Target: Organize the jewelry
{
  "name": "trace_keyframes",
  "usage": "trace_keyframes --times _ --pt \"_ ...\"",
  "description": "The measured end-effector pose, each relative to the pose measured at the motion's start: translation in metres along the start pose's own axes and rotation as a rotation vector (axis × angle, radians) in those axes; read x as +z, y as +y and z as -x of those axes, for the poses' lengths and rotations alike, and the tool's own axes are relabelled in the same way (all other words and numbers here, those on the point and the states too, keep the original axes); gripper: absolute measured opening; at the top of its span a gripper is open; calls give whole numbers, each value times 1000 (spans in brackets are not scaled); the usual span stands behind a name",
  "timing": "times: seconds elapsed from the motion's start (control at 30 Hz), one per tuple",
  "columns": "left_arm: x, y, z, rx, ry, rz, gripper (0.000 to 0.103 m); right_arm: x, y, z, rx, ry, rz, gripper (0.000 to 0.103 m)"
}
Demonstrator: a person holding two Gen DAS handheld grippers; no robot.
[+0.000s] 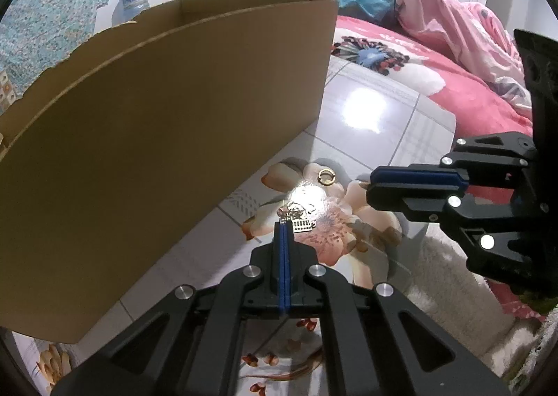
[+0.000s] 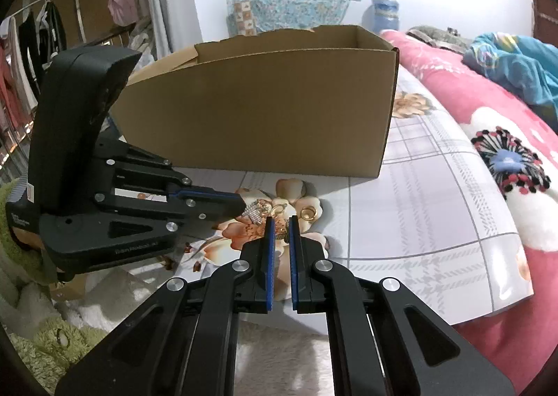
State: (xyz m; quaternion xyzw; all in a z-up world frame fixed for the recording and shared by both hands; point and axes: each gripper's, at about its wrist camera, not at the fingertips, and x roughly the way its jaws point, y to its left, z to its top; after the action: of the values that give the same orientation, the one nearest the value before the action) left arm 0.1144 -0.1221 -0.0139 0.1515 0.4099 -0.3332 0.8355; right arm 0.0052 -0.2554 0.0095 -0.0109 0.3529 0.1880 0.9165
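A small heap of jewelry lies on the floral tablecloth in front of a cardboard box (image 1: 157, 124). My left gripper (image 1: 284, 222) is shut on a silver chain with a comb-shaped pendant (image 1: 302, 224); in the right wrist view that pendant (image 2: 253, 213) hangs at the left gripper's tip (image 2: 240, 206). A gold ring (image 1: 326, 177) lies beyond it, also seen in the right wrist view (image 2: 308, 213). My right gripper (image 2: 281, 221) is open, its jaws a narrow gap apart around a gold piece (image 2: 279, 211) in the heap. In the left wrist view the right gripper (image 1: 371, 183) comes in from the right.
The open cardboard box (image 2: 258, 106) stands right behind the jewelry. The glossy tablecloth (image 2: 429, 193) lies over a pink floral bed (image 2: 488, 124) with bedding piled behind. A white fluffy rug (image 1: 443, 277) and green plush (image 2: 45, 343) lie at the near edge.
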Motion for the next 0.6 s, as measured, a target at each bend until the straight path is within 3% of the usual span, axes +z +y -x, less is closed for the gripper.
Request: trace_keyframes --times 0.27,0.43,0.53,0.6 --pt "2 3 15 -5 -46 3 0 -1 1 3 1 -8 -5 6" --pt "6 4 9 -41 -19 28 1 -1 4 2 5 -8 -2 6" --pt "10 6 3 -53 -13 54 16 0 4 2 6 -10 -5 6" --pt "12 7 -1 -59 -15 62 17 0 3 2 7 -11 -8 6"
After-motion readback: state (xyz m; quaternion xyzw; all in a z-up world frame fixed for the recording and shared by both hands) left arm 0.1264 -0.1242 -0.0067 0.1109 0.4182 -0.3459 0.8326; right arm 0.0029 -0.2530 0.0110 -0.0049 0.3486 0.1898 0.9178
